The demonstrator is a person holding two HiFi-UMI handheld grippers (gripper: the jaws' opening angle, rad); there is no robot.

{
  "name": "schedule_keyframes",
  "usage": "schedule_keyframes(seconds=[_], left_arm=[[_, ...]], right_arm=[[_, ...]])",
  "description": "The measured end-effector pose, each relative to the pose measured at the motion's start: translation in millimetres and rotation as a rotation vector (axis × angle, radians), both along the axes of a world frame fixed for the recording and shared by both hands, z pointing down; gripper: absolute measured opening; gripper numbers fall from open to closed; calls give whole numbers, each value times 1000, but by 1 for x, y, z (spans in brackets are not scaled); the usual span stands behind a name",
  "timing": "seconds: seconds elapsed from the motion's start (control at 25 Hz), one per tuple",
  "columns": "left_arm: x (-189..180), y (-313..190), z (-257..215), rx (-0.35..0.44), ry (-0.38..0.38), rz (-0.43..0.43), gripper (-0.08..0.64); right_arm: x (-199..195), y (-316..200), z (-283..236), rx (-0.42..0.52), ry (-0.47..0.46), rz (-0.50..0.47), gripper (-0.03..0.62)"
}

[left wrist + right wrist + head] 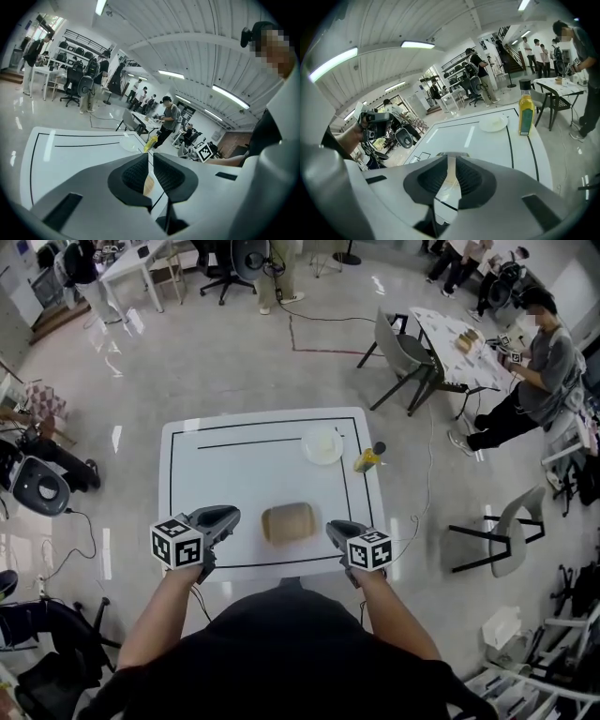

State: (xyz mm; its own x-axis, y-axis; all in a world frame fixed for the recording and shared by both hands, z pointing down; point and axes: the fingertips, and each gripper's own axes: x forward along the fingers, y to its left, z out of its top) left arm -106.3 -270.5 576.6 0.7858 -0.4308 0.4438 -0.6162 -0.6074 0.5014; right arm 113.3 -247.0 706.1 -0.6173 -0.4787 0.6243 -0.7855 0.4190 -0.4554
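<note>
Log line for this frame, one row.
left gripper: shut, empty | right gripper: shut, empty | bread loaf: between them, untouched | plate, oil bottle: far right

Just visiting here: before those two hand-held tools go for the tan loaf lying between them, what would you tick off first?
1. Is the left tool apart from the loaf: ok.
2. Is the right tool apart from the loaf: ok.
3. Jaws wide enough for the loaf: not ok, both tools are shut.
4. Is the loaf flat on the table, inside the black line: ok.
5. Are the plate and yellow bottle well away: ok.
6. How soft the loaf is: cannot tell.
</note>
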Motion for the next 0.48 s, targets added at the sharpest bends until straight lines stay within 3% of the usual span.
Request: schedule_keyframes(seconds=[0.48], left_arm=[[-1, 0, 30, -58, -25, -3, 51]], right_arm=[[-12, 15, 57, -128, -36, -50, 97]])
